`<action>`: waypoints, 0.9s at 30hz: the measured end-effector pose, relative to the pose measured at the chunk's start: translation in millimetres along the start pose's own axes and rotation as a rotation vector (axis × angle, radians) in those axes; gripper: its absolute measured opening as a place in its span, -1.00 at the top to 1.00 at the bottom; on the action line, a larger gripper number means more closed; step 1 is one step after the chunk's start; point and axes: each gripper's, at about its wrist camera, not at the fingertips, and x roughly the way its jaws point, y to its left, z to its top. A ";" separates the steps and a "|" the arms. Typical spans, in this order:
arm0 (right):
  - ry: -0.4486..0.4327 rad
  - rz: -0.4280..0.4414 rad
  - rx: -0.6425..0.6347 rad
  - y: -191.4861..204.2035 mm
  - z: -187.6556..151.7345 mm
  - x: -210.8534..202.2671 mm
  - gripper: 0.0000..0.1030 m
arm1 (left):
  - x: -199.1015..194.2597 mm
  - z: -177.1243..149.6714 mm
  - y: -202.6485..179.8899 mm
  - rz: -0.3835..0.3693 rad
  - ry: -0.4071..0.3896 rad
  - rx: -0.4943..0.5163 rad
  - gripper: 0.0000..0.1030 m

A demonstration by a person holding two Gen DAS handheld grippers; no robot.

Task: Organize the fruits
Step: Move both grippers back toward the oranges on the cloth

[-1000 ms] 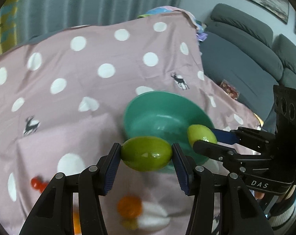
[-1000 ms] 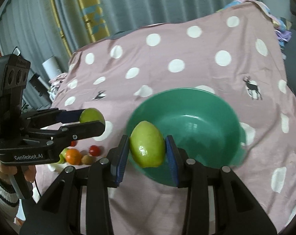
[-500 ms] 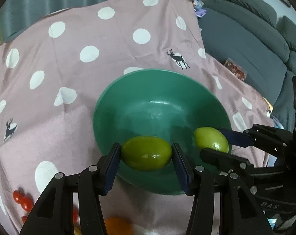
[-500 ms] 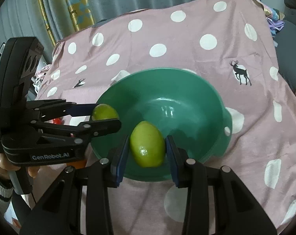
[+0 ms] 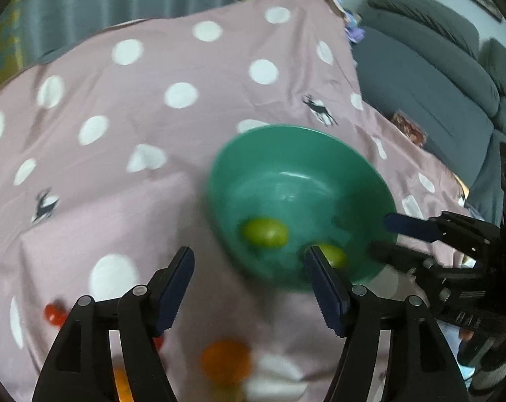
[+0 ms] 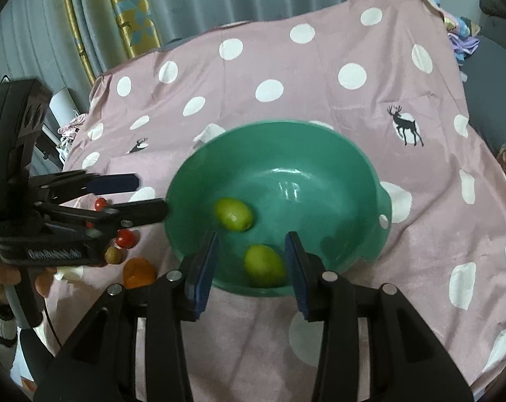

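Both green fruits (image 6: 233, 214) now lie inside the green bowl (image 6: 380, 197), dropped by the left gripper (image 5: 249, 288) and right gripper (image 6: 251, 268), both spread wide, empty. Cherry tomatoes (image 6: 124, 238) and an orange fruit (image 6: 139, 272) wait left of the bowl.

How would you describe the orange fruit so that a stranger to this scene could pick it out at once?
Start at the green bowl on the pink polka-dot cloth. To its left, outside the rim, a small cluster of fruit lies on the cloth. The orange fruit lies nearest the camera there, larger than the red cherry tomatoes and the only orange one.
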 end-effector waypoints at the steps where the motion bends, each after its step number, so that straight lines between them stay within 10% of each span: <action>1: -0.007 0.002 0.003 0.9 -0.3 -3.2 0.16 | -5.8 -3.1 7.6 0.012 -0.003 -0.018 -0.34; 15: -0.007 0.119 -0.056 48.7 -19.0 -29.2 0.10 | -92.2 -109.1 125.7 0.273 -0.007 -0.349 -0.39; 27: 0.098 0.170 -0.116 93.9 -44.6 -5.6 0.10 | -109.1 -166.4 133.5 0.273 0.024 -0.384 -0.39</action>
